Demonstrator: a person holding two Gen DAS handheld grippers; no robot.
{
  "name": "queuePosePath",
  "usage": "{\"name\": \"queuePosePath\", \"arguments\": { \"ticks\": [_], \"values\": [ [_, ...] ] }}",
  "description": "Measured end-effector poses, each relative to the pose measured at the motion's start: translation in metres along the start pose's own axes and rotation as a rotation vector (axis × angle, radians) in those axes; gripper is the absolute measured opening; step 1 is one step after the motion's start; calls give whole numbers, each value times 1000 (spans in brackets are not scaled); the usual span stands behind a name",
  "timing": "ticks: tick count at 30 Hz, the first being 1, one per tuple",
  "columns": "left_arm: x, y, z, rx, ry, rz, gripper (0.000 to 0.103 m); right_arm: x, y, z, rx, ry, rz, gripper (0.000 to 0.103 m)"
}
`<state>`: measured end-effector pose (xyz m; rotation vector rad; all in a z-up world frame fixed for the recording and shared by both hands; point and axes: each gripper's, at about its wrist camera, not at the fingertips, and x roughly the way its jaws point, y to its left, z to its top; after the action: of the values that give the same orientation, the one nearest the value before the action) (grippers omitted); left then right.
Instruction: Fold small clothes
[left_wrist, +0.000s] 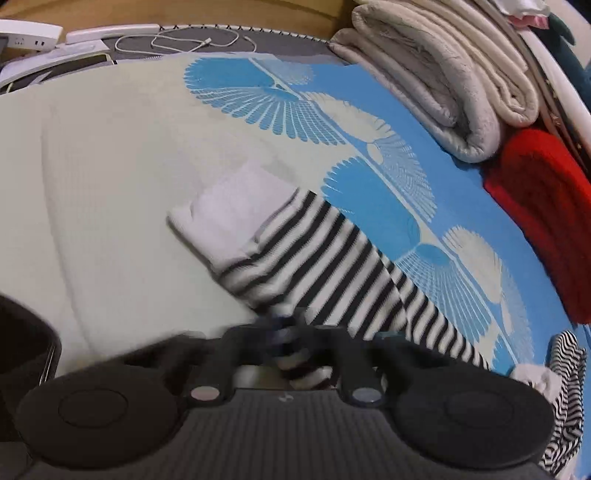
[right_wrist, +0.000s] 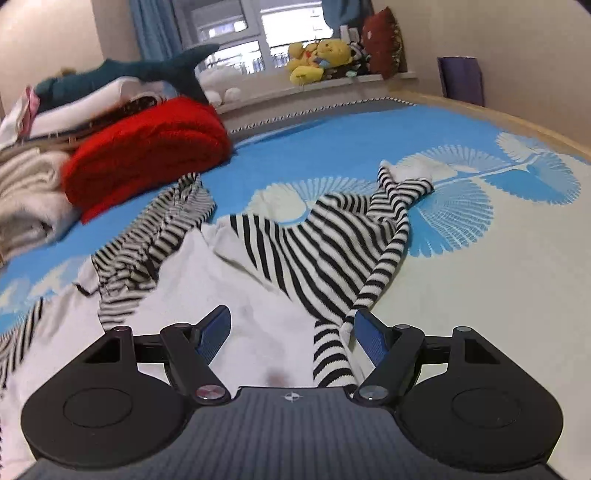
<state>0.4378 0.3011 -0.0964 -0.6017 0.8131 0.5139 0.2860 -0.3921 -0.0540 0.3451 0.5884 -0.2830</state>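
A black-and-white striped garment (left_wrist: 325, 258) with a white part (left_wrist: 236, 206) lies on the blue and cream bedcover (left_wrist: 110, 166). My left gripper (left_wrist: 286, 328) is shut on a bunched edge of it at the bottom of the left wrist view, where the fingertips are blurred. In the right wrist view the same striped garment (right_wrist: 325, 236) spreads out ahead, over white cloth (right_wrist: 207, 295). My right gripper (right_wrist: 291, 328) stands open just above it. A striped sleeve (right_wrist: 330, 350) runs between the fingers, close to the right pad (right_wrist: 369, 334), and nothing presses on it.
A folded beige blanket (left_wrist: 443, 85) and a red knit (left_wrist: 535, 206) are stacked along the bed's edge. Another finely striped piece (right_wrist: 155, 236) lies crumpled beside the red knit (right_wrist: 147, 147). A cable (left_wrist: 192, 40) and power strips lie at the far edge. Plush toys (right_wrist: 317, 55) sit on the windowsill.
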Motion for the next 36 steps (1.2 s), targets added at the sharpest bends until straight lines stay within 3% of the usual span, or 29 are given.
{"name": "queuePosePath", "arguments": {
  "ticks": [5, 7, 9, 10, 11, 12, 13, 14, 16, 19, 24, 28, 30, 31, 32, 34, 36],
  "values": [
    [-11, 26, 20, -38, -108, 196, 5, 8, 7, -4, -55, 24, -16, 75],
    [-4, 45, 22, -79, -65, 188, 5, 8, 7, -5, -67, 21, -27, 75],
    [-2, 46, 18, -56, -55, 186, 11, 9, 3, -4, -61, 29, -39, 75],
    [-6, 42, 16, -34, -66, 196, 19, 11, -1, -2, -44, 36, -47, 75],
    [-11, 37, 15, -13, -79, 208, 43, 13, -6, 1, -20, 48, -51, 75],
    [-18, 33, 14, 1, -91, 225, 60, 14, -12, 5, 6, 56, -56, 75],
    [-25, 29, 12, 6, -108, 246, 87, 16, -18, 10, 19, 54, -60, 75],
    [-34, 24, 11, 15, -135, 263, 92, 19, -25, 20, 15, 44, -71, 75],
    [-49, 8, 8, 65, -160, 265, 92, 31, -40, 44, 1, 5, -120, 76],
    [-76, -17, -9, 120, -117, 253, 92, 71, -74, 87, 73, 4, -170, 78],
    [-128, -56, -71, 142, -87, 96, 95, 164, -117, 143, 159, 76, -254, 78],
    [-109, -100, -125, 307, -19, 77, 95, 223, -119, 157, 166, 174, -258, 77],
    [-91, -122, -138, 382, 25, 79, 95, 241, -129, 156, 291, 249, -172, 49],
    [-86, -132, -142, 402, 33, 74, 95, 243, -136, 155, 352, 253, -196, 21],
    [-84, -139, -145, 413, 34, 60, 95, 240, -144, 154, 400, 240, -225, 10],
    [-83, -148, -147, 405, 38, 16, 95, 229, -158, 151, 448, 238, -216, 9],
    [-82, -150, -147, 369, 57, -35, 95, 208, -174, 149, 391, 230, -314, 9]
  ]
}}
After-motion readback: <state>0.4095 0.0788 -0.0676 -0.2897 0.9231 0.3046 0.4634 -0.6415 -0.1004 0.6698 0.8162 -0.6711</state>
